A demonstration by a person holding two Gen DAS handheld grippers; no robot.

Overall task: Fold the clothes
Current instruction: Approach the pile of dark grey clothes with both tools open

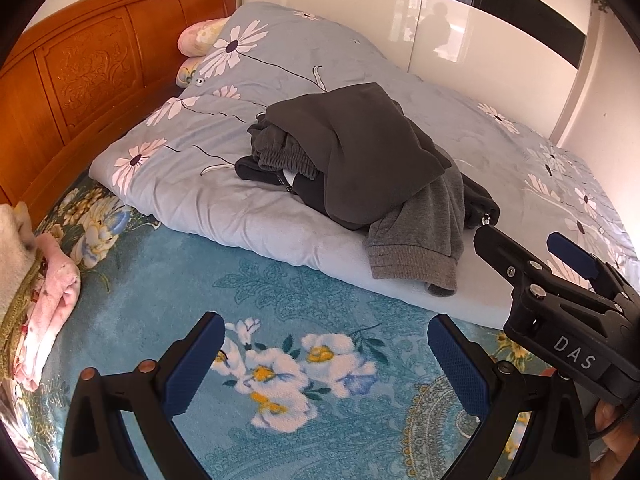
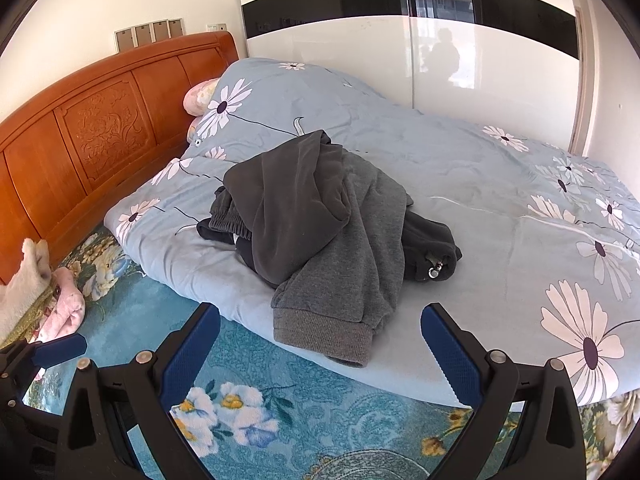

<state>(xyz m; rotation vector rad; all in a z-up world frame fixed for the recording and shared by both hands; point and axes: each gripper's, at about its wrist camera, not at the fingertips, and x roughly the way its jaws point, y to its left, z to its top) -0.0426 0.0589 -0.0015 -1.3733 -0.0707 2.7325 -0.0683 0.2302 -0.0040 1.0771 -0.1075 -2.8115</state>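
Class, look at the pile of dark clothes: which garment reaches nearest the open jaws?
The lighter grey garment: its ribbed cuff hangs toward the right gripper, unlike the darker pieces piled behind.

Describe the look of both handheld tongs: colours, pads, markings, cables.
Both are black plastic frames with two angled fingers, each faced with a textured dark blue pad. Round metal bolt heads sit at the finger pivots. The left tongs and right tongs look the same build. Seen from the left wrist view, the right unit's body carries white "DAS" lettering, and a thin dark cable runs under it.

Left claw (image 1: 326,364) jaws spread wide, empty. Right claw (image 2: 320,354) likewise wide apart, empty, just beside left.
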